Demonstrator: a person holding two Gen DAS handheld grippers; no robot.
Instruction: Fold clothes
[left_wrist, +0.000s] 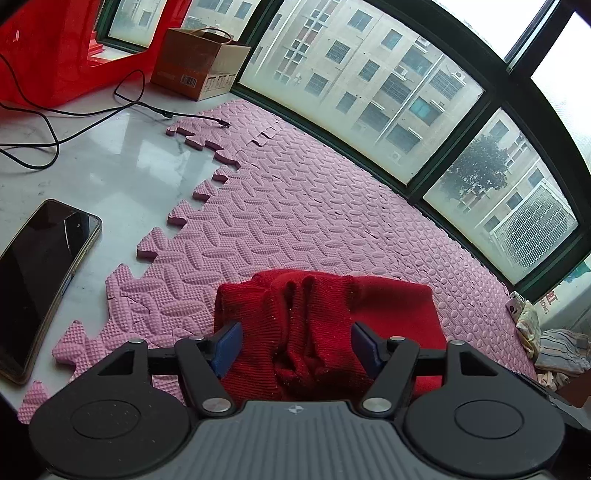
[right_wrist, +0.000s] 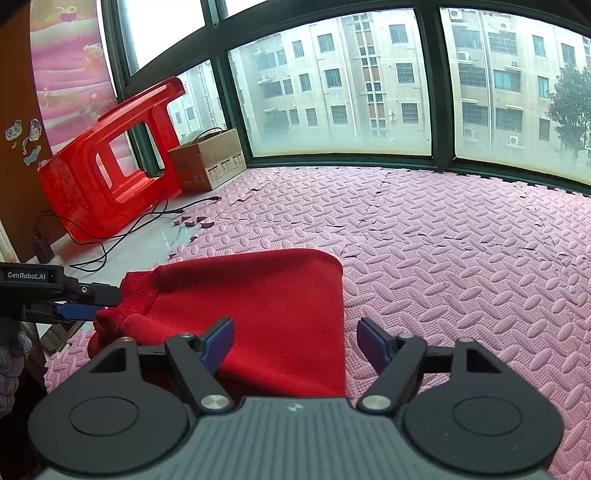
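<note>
Red knit sweater (right_wrist: 258, 314) folded, lying flat on pink foam mat (right_wrist: 443, 258), near edge of scene. Fine knit body smooth, top layer forming neat rectangle with rounded far-right corner. Right edge straight, running near to far. Ribbed band (left_wrist: 295, 325) bunched in vertical wrinkles at left end, thicker coarser knit there. Far edge of fold level, roughly parallel to window side of mat. Left part lies close to mat's jagged puzzle-tooth border; right of sweater, mat bare.
</note>
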